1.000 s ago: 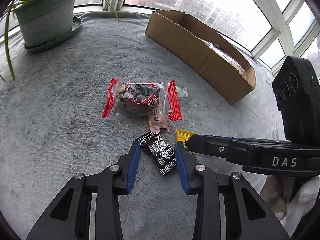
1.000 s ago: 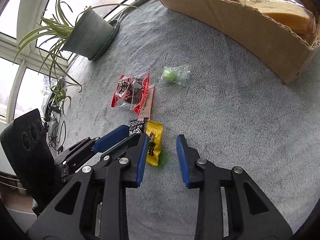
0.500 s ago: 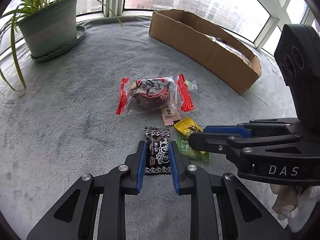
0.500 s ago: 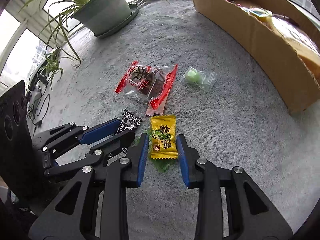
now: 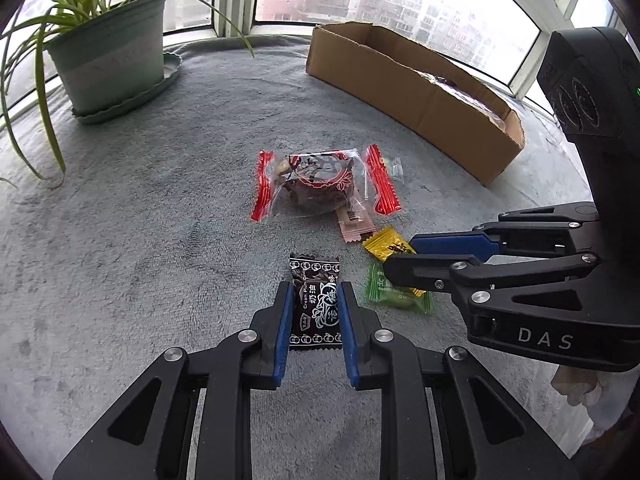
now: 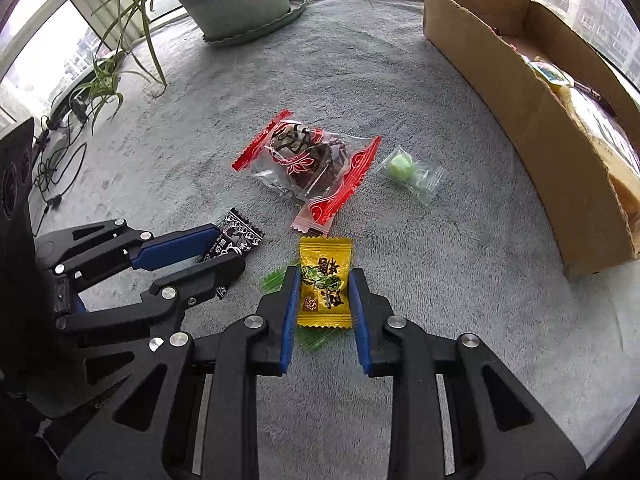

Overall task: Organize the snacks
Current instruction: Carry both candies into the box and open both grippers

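Note:
A black candy (image 5: 316, 304) lies on the grey cloth, and my left gripper (image 5: 315, 292) is shut on it, blue pads pressed to both long sides. Beside it, my right gripper (image 6: 324, 280) points down over a yellow candy (image 6: 325, 280). Its jaws are closing, and the pads meet the wrapper's two sides. A green candy (image 5: 394, 294) lies partly under the yellow one. A red-ended clear packet (image 6: 308, 160) holding a dark snack rests further out, on top of a pink wrapper (image 6: 310, 224). From the right wrist view, the left gripper (image 6: 230, 248) shows at the left.
An open cardboard box (image 6: 540, 120) with several snacks inside runs along the right. A small clear packet with a green sweet (image 6: 408, 172) lies between it and the red packet. A potted plant (image 5: 108, 64) stands far left, with cables (image 6: 52, 172) past the cloth's edge.
My left jaws closed onto the black candy, which now lies straight between them. My right gripper rolled and shifted over the yellow candy, and its jaws narrowed around it.

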The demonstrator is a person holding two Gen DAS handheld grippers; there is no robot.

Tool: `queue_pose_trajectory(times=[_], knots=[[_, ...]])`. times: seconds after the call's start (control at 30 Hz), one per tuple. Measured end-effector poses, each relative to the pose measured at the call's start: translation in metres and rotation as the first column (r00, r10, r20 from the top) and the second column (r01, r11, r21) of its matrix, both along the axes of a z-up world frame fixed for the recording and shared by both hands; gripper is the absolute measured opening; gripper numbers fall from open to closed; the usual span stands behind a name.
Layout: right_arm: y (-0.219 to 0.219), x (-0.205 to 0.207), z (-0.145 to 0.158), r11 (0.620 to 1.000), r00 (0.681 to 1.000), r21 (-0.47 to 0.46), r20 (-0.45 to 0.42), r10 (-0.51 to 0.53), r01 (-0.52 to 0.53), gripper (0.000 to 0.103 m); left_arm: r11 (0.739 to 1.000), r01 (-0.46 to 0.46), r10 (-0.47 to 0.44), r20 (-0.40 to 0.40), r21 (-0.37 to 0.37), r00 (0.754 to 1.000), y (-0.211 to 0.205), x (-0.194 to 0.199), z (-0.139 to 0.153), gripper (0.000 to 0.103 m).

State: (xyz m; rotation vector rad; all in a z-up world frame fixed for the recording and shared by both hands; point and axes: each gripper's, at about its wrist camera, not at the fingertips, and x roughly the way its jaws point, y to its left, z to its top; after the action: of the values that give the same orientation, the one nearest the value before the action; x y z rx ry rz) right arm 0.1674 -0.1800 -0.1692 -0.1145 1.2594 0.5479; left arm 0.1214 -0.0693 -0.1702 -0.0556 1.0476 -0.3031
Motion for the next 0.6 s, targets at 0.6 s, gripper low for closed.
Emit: queue_pose_trajectory(times=[0.6], knots=[[-0.021, -0.007, 0.026, 1.0, 0.994, 0.007, 0.104, -0.016, 0.015, 0.025, 0.998, -0.039, 0.04, 0.018, -0.049, 0.999, 0.012, -0.004, 0.016, 0.02]])
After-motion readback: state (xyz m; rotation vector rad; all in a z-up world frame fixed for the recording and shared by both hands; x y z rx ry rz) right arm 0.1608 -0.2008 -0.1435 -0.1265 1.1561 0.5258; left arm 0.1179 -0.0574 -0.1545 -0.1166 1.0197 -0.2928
